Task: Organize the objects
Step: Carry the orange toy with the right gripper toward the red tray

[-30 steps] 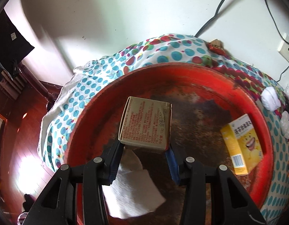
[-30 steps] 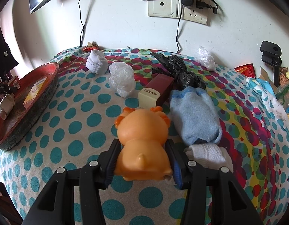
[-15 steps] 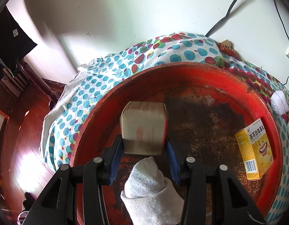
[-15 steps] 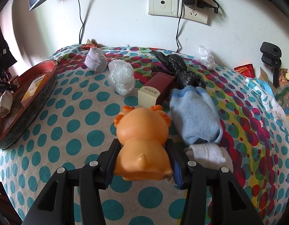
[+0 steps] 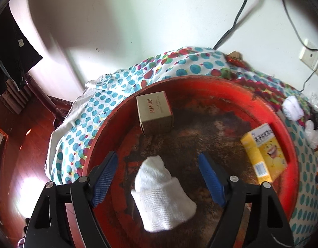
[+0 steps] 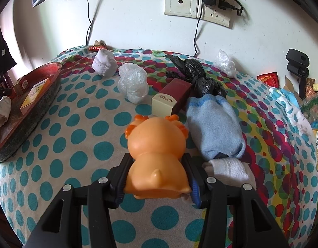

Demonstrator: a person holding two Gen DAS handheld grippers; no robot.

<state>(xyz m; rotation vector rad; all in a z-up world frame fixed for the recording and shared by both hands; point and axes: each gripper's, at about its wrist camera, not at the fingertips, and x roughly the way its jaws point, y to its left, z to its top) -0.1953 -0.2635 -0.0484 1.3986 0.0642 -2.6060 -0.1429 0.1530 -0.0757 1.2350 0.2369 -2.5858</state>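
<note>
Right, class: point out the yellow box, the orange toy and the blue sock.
yellow box (image 5: 264, 155), left wrist view, middle of its printed top face.
orange toy (image 6: 157, 157), right wrist view, middle of its back.
blue sock (image 6: 215, 128), right wrist view, middle of its body.

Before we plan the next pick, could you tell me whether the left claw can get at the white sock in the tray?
Probably yes: the left claw is open and empty, with the white sock lying uncovered between its fingers.

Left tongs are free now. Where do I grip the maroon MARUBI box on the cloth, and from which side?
Grip the maroon box across its two long maroon sides, near the cream end, coming down from above. It lies flat and narrow; the black bag and blue sock crowd its right side, so keep the tongs steep.
</note>
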